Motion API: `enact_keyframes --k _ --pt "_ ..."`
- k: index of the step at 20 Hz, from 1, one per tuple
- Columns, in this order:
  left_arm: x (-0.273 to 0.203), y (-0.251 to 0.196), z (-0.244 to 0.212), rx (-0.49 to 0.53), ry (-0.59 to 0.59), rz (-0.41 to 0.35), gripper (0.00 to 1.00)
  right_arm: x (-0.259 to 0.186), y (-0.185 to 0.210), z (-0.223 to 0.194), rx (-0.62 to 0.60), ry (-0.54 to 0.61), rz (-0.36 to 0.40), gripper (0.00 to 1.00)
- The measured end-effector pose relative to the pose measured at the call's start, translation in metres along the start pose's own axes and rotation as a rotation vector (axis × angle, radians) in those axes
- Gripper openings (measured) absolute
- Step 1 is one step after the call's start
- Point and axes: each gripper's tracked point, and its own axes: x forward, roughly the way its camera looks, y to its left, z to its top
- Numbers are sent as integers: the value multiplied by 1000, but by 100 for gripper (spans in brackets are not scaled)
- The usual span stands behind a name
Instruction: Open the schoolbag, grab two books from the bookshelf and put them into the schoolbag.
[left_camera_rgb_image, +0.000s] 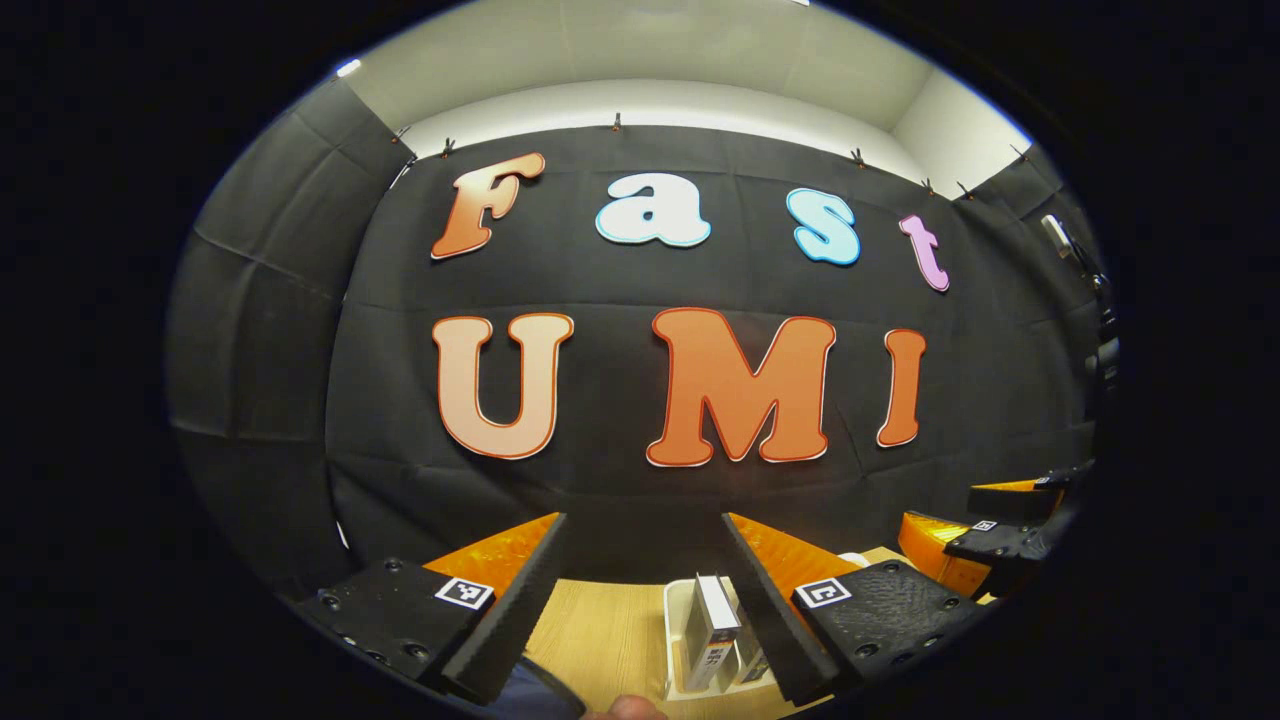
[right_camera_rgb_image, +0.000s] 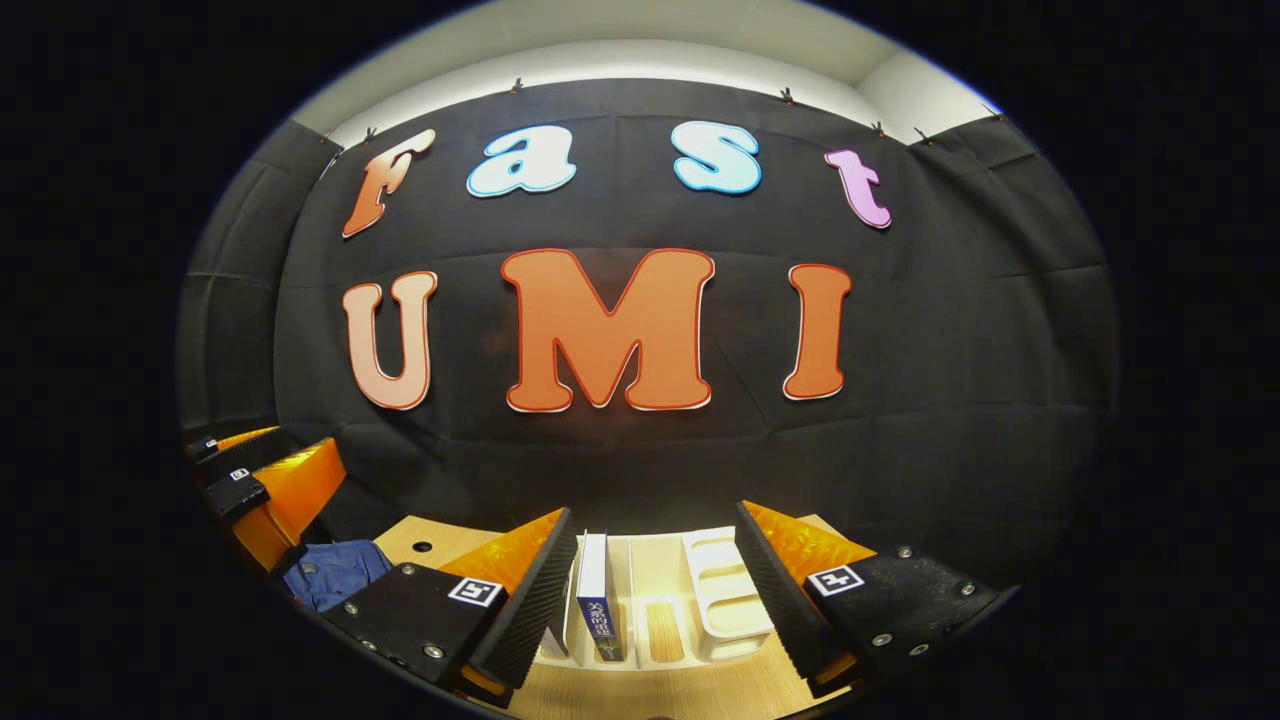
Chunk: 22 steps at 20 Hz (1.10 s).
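Your jaws stand wide apart on both grippers, with nothing between the fingers of either one. In the left gripper view, your left gripper is raised above the wooden surface and faces the booth's black cloth wall; between and beyond its fingers sits the white bookshelf, with an upright book in it, its white spine turned toward you. A second book stands just beside it on the right, mostly hidden behind the finger. Your right gripper shows at the far right of that view, well apart from the left one.

In the right gripper view, your right gripper looks straight into the bookshelf. Its slotted compartments run side by side: the blue-spined book stands upright in a slot toward the left, just beside your left finger, and another book edge is partly hidden behind that finger. The slots to the right hold nothing. The blue schoolbag lies on the surface at the lower left, below your left gripper; you cannot tell from here whether it is open.
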Motion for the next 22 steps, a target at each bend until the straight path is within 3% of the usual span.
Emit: enact_keyframes --k 3,13,22 --pt "-1 10 6 11 -24 34 94 3 1 -1 1 5 6 94" --pt "1 13 -5 -11 1 29 93 12 3 -10 -7 28 10 95" --pt "-2 47 -30 -1 55 58 94 19 3 -22 -20 45 8 95"
